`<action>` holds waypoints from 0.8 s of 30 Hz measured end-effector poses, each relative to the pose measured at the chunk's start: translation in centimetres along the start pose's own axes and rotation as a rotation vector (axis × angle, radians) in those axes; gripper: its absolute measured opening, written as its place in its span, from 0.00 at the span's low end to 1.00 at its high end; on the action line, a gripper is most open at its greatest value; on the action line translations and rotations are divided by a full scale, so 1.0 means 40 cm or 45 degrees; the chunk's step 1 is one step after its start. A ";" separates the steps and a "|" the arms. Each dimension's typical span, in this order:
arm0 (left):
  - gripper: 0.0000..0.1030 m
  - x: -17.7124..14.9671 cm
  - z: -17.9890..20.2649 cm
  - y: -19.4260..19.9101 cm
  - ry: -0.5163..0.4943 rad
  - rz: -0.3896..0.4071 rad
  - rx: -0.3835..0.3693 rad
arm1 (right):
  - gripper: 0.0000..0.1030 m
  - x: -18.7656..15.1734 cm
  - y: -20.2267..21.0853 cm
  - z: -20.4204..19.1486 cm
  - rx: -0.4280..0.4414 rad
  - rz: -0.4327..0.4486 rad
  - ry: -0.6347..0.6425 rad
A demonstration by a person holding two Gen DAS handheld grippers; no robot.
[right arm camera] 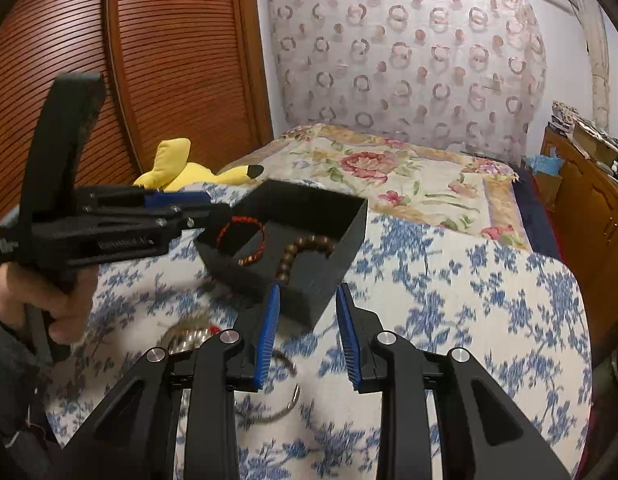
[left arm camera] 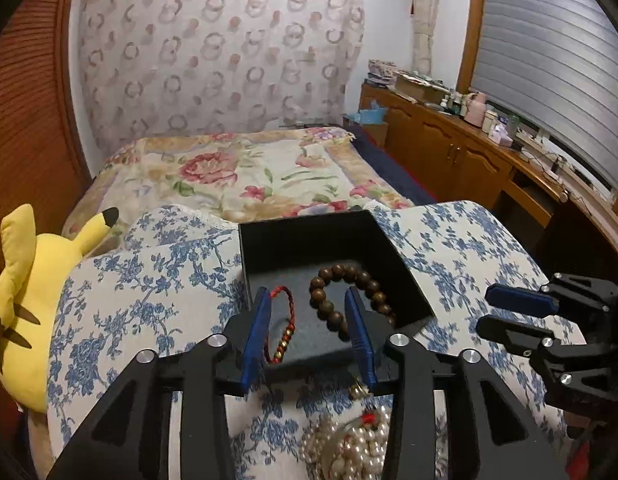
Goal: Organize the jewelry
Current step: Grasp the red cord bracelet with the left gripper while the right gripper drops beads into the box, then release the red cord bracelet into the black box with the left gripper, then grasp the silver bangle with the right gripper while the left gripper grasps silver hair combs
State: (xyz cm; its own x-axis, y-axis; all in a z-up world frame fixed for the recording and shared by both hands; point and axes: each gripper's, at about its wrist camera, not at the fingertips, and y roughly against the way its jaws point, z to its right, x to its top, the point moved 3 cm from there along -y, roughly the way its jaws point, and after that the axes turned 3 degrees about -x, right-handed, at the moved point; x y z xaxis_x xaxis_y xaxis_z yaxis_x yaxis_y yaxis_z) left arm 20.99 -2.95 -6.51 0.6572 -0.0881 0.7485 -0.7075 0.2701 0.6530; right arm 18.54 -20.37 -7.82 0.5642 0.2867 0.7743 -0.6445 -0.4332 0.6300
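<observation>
An open black box [left arm camera: 305, 240] [right arm camera: 321, 216] sits on the blue-flowered cloth. Inside lie a red cord bracelet [left arm camera: 284, 328] [right arm camera: 239, 228] and a brown wooden bead bracelet [left arm camera: 349, 296] [right arm camera: 305, 252]. My left gripper [left arm camera: 307, 296] is open and empty, its fingertips over the box's near rim. A pearl necklace with a red charm [left arm camera: 349, 440] [right arm camera: 189, 336] lies on the cloth under it. My right gripper [right arm camera: 307, 296] is open and empty, just before the box's near corner. A thin metal bangle [right arm camera: 285, 396] lies beneath it.
A yellow plush toy [left arm camera: 33, 280] [right arm camera: 189, 168] lies at the left edge of the cloth. A flowered bedspread [left arm camera: 245, 172] stretches behind the box. Wooden cabinets [left arm camera: 449, 140] with clutter stand at the right, a wooden louvred door [right arm camera: 149, 60] at the left.
</observation>
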 end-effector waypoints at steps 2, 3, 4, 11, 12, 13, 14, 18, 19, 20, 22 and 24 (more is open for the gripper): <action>0.45 -0.011 0.008 0.017 -0.025 0.003 -0.003 | 0.31 -0.018 0.007 -0.005 0.003 -0.002 -0.003; 0.46 -0.019 0.011 0.026 -0.033 0.006 -0.006 | 0.31 -0.030 0.011 -0.008 0.003 -0.005 0.001; 0.48 -0.024 0.013 0.035 -0.037 0.008 -0.012 | 0.31 -0.041 0.014 -0.011 0.003 -0.011 0.005; 0.73 -0.087 0.002 0.096 -0.038 0.022 -0.024 | 0.38 -0.115 0.001 -0.053 0.026 -0.083 0.051; 0.77 -0.094 0.000 0.100 -0.035 0.025 -0.025 | 0.38 -0.123 -0.001 -0.058 0.031 -0.090 0.058; 0.80 -0.105 -0.002 0.106 -0.033 0.025 -0.026 | 0.38 -0.131 -0.003 -0.063 0.038 -0.099 0.067; 0.81 -0.116 -0.004 0.111 -0.030 0.024 -0.028 | 0.38 -0.138 -0.006 -0.071 0.046 -0.109 0.077; 0.89 -0.146 -0.014 0.123 -0.022 0.025 -0.023 | 0.37 -0.153 -0.016 -0.098 0.080 -0.141 0.119; 0.90 -0.154 -0.015 0.126 -0.026 0.026 -0.019 | 0.31 -0.154 -0.018 -0.103 0.084 -0.147 0.132; 0.90 -0.158 -0.015 0.127 -0.030 0.025 -0.017 | 0.28 -0.157 -0.021 -0.109 0.089 -0.158 0.148; 0.92 -0.171 -0.014 0.129 -0.039 0.017 -0.012 | 0.27 -0.161 -0.029 -0.117 0.099 -0.176 0.172; 0.92 -0.183 -0.016 0.128 -0.043 0.006 -0.007 | 0.26 -0.163 -0.038 -0.122 0.102 -0.198 0.196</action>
State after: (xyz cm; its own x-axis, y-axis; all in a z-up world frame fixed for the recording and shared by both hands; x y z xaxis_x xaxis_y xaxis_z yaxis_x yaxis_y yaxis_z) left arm 12.71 -0.31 -8.72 0.6448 -0.1189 0.7551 -0.7090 0.2761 0.6489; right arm 13.31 -17.43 -13.54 0.5641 0.4800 0.6718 -0.5093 -0.4382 0.7407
